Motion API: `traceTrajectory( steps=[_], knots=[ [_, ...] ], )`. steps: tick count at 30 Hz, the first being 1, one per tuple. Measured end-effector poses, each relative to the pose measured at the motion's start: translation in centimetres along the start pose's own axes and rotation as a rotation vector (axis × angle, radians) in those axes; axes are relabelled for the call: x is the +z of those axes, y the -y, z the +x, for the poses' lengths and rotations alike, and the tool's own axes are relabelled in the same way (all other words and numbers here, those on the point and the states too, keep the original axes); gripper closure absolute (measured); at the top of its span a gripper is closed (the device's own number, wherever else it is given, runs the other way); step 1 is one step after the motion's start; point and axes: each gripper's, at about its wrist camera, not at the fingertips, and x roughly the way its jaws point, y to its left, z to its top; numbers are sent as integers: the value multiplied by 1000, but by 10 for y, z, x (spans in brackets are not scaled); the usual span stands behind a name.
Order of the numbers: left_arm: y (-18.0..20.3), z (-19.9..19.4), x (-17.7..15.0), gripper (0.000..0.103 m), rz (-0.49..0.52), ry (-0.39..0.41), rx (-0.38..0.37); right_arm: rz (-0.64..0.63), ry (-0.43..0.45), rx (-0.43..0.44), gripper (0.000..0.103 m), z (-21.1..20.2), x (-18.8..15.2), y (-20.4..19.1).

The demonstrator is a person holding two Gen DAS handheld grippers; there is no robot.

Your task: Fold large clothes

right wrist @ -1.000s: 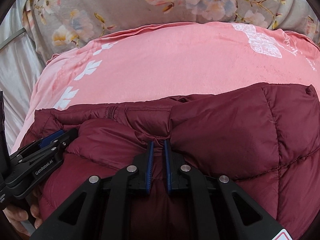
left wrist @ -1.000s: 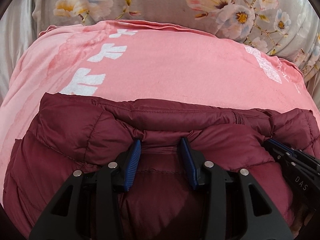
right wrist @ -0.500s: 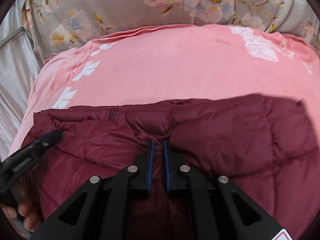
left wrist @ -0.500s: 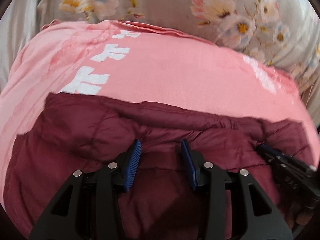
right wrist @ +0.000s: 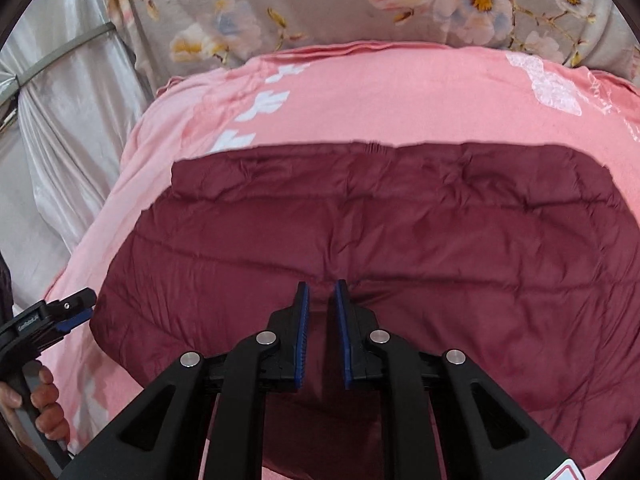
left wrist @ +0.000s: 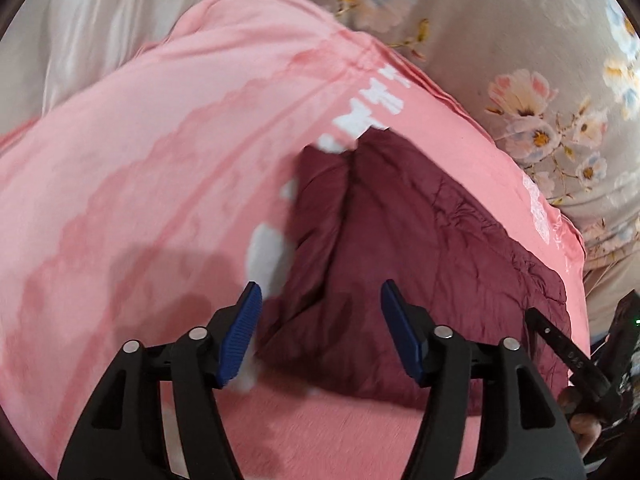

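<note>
A maroon quilted jacket (right wrist: 400, 220) lies folded and fairly flat on a pink blanket (right wrist: 380, 92). My right gripper (right wrist: 320, 286) sits at the jacket's near middle, its jaws narrow and pinching a small pucker of the fabric. In the left wrist view, which is blurred, the jacket (left wrist: 420, 240) runs off to the right. My left gripper (left wrist: 320, 292) hangs over its left end with jaws wide and still opening; the pads touch nothing. The left gripper (right wrist: 68, 312) also shows at the jacket's left edge in the right wrist view, held by a hand (right wrist: 44, 400).
The pink blanket (left wrist: 160, 160) with white prints lies over a grey floral sheet (right wrist: 320, 0). Shiny grey cloth (right wrist: 60, 120) hangs along the left side. Part of the right gripper's body (left wrist: 560, 344) shows at the right edge of the left wrist view.
My left gripper let go of the jacket's bunched top, opened wide and swung left while rolling. The right gripper drew back with its pinch, and the jacket now lies flatter.
</note>
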Motion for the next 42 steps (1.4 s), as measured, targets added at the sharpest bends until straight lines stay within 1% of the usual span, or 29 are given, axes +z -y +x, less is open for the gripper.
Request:
traceTrajectory(
  steps=[2, 3, 7, 8, 10, 11, 13, 14, 15, 16, 17, 18, 19, 21, 22, 25, 29, 33, 38, 42],
  knots=[
    [-6, 2, -9, 39, -4, -10, 10, -5, -4, -17, 91, 5, -6, -2],
    [-8, 3, -12, 38, -9, -15, 3, -8, -5, -21, 91, 7, -8, -2],
    [-12, 19, -22, 36, -71, -72, -83, -16, -11, -35, 93, 16, -14, 0],
    [-10, 21, -23, 33, -75, -60, -84, -20, -10, -37, 93, 17, -15, 0],
    [-5, 24, -22, 32, -75, -49, -96, -20, -4, -38, 93, 20, -18, 2],
    [-3, 26, -21, 32, -90, -49, -114, -24, -1, -40, 93, 21, -18, 2],
    [-1, 31, -19, 32, -115, -56, -133, -23, 5, -38, 93, 23, -20, 2],
    [2, 33, -18, 34, -120, -60, -140, -21, 6, -34, 93, 23, -20, 3],
    [4, 34, -18, 46, -122, -61, -140, -19, 5, -30, 93, 23, -20, 4],
    [7, 34, -17, 54, -119, -69, -150, -13, 1, -19, 94, 21, -18, 5],
    [11, 34, -17, 69, -116, -78, -167, -1, -3, -9, 94, 17, -18, 7],
    [15, 31, -16, 77, -112, -81, -175, 20, -7, 3, 94, 11, -18, 9],
    [19, 28, -14, 80, -100, -75, -178, 41, 1, 23, 94, -1, -21, 10],
    [28, 20, -10, 87, -72, -54, -178, 31, 16, 38, 94, -20, -29, 9],
    [32, 14, -8, 87, -59, -41, -182, 16, 20, 37, 94, -33, -37, 8],
    [45, -1, -5, 90, -24, -2, -185, 23, 0, 56, 97, -50, -56, 9],
    [69, -27, -3, 91, 29, 50, -214, 16, -27, 59, 100, -47, -68, 8],
    [93, -48, -3, 91, 85, 78, -241, 51, -48, 81, 102, -37, -73, 14],
    [135, -74, -10, 92, 200, 118, -269, 80, -57, 105, 102, -29, -78, 22],
    [173, -90, -19, 92, 303, 132, -322, 113, -55, 139, 102, -26, -81, 29]
  ],
)
